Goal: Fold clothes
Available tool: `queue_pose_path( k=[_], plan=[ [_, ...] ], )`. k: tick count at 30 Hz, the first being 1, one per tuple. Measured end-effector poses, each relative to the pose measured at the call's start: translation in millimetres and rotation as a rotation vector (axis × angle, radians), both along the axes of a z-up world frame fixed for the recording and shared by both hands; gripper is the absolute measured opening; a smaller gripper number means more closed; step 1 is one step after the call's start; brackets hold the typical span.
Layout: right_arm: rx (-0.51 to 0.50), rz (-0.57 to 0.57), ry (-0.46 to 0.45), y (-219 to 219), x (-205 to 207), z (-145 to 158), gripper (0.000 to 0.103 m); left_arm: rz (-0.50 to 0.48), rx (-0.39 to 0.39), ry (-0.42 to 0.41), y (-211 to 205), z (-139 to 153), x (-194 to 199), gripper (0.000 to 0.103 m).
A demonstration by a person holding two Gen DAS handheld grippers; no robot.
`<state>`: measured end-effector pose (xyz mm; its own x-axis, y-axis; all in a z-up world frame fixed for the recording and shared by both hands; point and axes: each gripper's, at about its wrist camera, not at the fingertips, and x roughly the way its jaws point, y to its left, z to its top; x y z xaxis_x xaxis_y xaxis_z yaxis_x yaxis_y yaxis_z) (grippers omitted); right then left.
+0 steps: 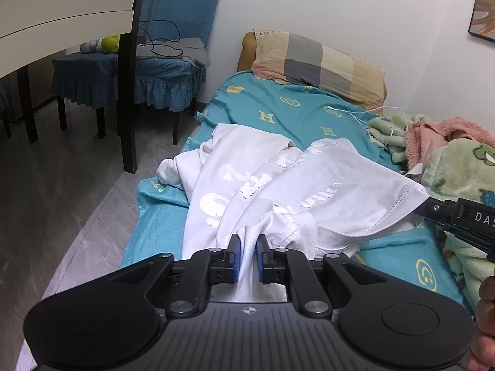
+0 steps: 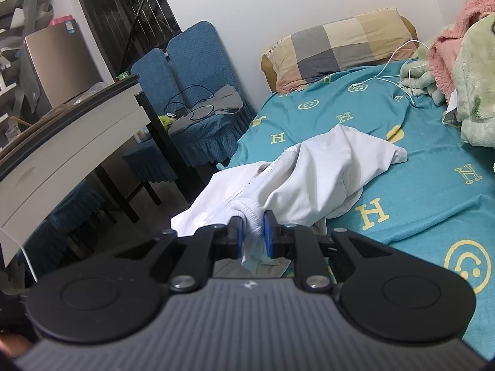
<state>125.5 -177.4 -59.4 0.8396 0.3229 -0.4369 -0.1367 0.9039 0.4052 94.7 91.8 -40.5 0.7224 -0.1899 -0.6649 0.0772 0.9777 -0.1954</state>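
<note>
A white garment with cracked white print [image 1: 266, 179] lies crumpled on the teal bed sheet [image 1: 278, 108]. My left gripper [image 1: 247, 241] is shut on a bunch of its fabric near the hem, lifted off the bed. My right gripper [image 2: 252, 219] is shut on the garment's ribbed edge [image 2: 250, 213]; the rest of the white garment [image 2: 324, 167] drapes back onto the sheet [image 2: 417, 185]. The right gripper also shows at the right edge of the left wrist view [image 1: 428, 205], pinching the garment's corner.
A checked pillow [image 1: 318, 61] lies at the bed's head. Green and pink blankets [image 1: 448, 154] are heaped on the bed's right side, with a white cable [image 1: 371, 113]. Blue-covered chairs [image 1: 173, 61] and a white table [image 1: 62, 24] stand left of the bed.
</note>
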Motion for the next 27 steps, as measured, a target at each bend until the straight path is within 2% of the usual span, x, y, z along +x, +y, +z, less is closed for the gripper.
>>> queue_pose_path(
  k=[1, 6, 11, 19, 21, 23, 26, 27],
  plan=[
    [-0.002, 0.001, 0.0, 0.3, 0.3, -0.2, 0.017, 0.0, 0.001, -0.003, 0.1, 1.1, -0.4, 0.016],
    [-0.004, 0.012, -0.005, 3.2, 1.2, 0.8, 0.017, -0.021, -0.028, -0.081, 0.7, 16.3, -11.5, 0.053],
    [0.018, 0.029, -0.011, 2.6, 0.9, 3.6, 0.017, -0.099, -0.036, -0.178, -12.7, 22.8, -19.7, 0.064],
    [0.084, 0.038, -0.013, -6.1, 0.7, 9.7, 0.017, -0.21, 0.094, -0.2, -59.3, -0.7, -16.1, 0.066],
    [0.106, 0.031, -0.01, -10.6, 1.1, 10.0, 0.017, -0.257, 0.118, -0.224, -67.3, -0.9, -25.8, 0.072],
    [0.128, 0.026, -0.005, -14.2, 2.1, 10.0, 0.017, -0.301, 0.168, -0.269, -78.1, -2.5, -36.9, 0.081],
    [0.148, 0.023, -0.004, -17.6, 2.2, 10.7, 0.017, -0.352, 0.28, -0.322, -98.4, -10.0, -50.0, 0.082],
    [0.154, 0.022, -0.005, -18.7, 1.9, 11.2, 0.017, -0.351, 0.318, -0.317, -104.8, -15.9, -50.6, 0.082]
  ],
)
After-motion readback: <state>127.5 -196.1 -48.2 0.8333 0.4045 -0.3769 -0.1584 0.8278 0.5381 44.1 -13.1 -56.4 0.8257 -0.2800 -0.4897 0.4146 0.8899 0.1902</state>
